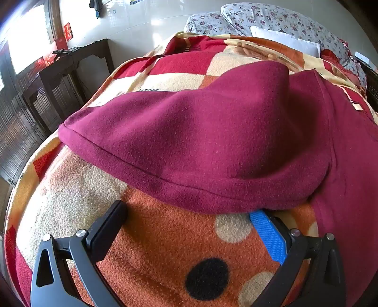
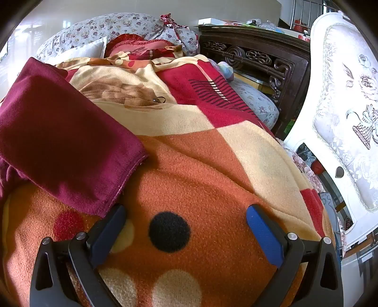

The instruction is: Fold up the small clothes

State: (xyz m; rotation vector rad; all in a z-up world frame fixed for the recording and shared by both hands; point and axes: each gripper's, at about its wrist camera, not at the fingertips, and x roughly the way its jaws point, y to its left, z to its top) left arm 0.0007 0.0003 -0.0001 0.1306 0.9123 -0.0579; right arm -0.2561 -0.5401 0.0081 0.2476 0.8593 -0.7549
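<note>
A maroon fleece garment (image 1: 203,141) lies on the patterned blanket (image 1: 165,240), partly folded over itself, its hemmed edge facing me. My left gripper (image 1: 189,212) is open and empty just in front of that hem; the blue right fingertip (image 1: 267,233) touches or slips under the hem. In the right wrist view the same garment (image 2: 61,141) lies at the left, with a stitched cuff-like end near my left finger. My right gripper (image 2: 186,215) is open and empty over the orange blanket (image 2: 212,165), beside the garment.
Floral pillows (image 1: 271,21) and a white pillow (image 2: 80,53) lie at the bed's far end. A dark carved wooden headboard (image 2: 255,56) and a white upholstered chair (image 2: 347,99) stand at the right. Dark wooden furniture (image 1: 59,80) stands left of the bed.
</note>
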